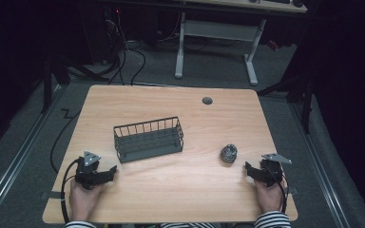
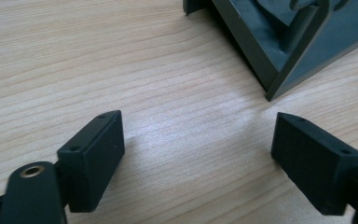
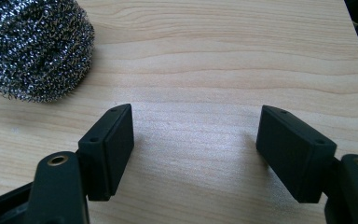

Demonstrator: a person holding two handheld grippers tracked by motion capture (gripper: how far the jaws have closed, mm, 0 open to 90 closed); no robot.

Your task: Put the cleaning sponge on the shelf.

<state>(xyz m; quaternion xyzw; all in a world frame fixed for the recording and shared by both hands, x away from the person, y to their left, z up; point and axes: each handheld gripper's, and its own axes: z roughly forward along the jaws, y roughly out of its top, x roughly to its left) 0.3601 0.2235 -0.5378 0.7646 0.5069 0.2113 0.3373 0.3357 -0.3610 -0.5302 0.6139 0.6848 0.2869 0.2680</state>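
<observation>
Both hands rest low at the counter's (image 1: 171,190) near edge — left gripper (image 1: 105,174) by the wire basket (image 1: 148,138), right gripper (image 1: 251,171) near the steel scourer (image 1: 228,153) — jaws wide apart, holding nothing.

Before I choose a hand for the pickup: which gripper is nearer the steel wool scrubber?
Right. The right gripper sits just beside the scrubber; the left gripper is across the table, near the wire basket.

Overhead table (image 1: 171,199); two low gripper close-ups
</observation>
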